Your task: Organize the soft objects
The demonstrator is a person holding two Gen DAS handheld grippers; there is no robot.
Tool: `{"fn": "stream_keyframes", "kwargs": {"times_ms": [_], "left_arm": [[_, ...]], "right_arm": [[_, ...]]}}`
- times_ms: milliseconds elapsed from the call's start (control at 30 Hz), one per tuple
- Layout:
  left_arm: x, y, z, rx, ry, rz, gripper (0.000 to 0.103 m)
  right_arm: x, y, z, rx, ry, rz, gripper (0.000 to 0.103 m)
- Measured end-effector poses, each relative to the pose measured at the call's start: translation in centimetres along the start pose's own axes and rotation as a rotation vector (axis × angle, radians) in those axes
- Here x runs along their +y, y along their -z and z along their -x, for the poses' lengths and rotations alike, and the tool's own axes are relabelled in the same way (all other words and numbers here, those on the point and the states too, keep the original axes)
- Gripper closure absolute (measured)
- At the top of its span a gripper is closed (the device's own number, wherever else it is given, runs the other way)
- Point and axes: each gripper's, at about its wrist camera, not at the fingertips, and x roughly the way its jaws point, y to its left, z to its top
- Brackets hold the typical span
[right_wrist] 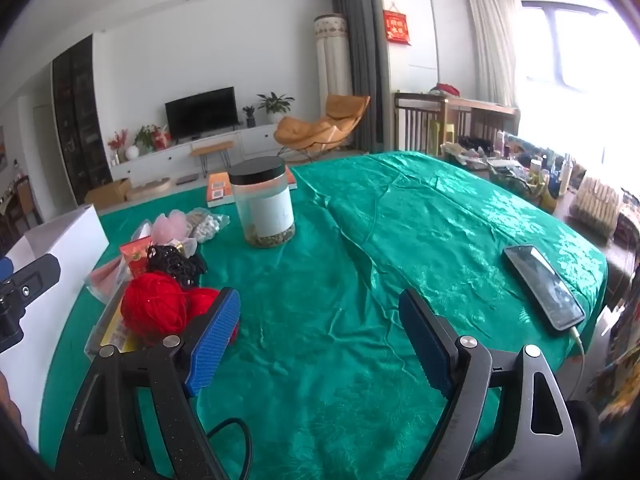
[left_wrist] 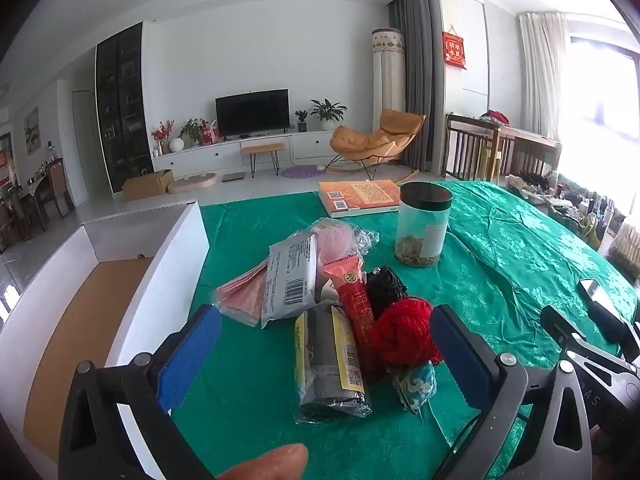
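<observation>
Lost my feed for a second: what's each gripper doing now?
Left gripper: open, holding nothing; the pile lies between its jaws, untouched.
Right gripper: open, empty, over bare cloth.

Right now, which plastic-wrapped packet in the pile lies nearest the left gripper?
The clear-wrapped grey roll with yellow label, lying between the left gripper fingers; the white barcode packet sits farther back.

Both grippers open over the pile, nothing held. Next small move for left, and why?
Probably ease the left gripper forward and down onto the grey plastic-wrapped roll. Its jaws stand wide open and empty, the roll lies nearest and already between the fingers' line, and the white box sits open just left. The right gripper faces bare green cloth.
</observation>
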Motion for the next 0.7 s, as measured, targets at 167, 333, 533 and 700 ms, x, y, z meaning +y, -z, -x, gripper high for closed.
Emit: {"fn": "stream_keyframes", "kwargs": {"times_ms": [167, 333, 533, 700], "left_arm": [[-0.5, 0.0, 0.3, 0.016, -0.017, -0.026, 0.0], [-0.4, 0.6, 0.0, 0.029, -0.01, -0.026, 0.0], [-0.8, 1.0, -0.7, 0.038, -0.015, -0.039, 0.0], [-0.9, 1.2, -0.6, 0.039, -0.018, -0.04, 0.0]], "right_arm": [[0.0, 0.0, 0.1, -0.004, -0.001, -0.001, 0.019], [0.1, 0.0, 0.1, -0.002, 0.0, 0.001, 0.019], [0.1, 0.0, 0.1, -0.001, 0.0, 0.003, 0.019], [0.2, 0.0, 0.2, -0.002, 0.002, 0.005, 0.019]]}}
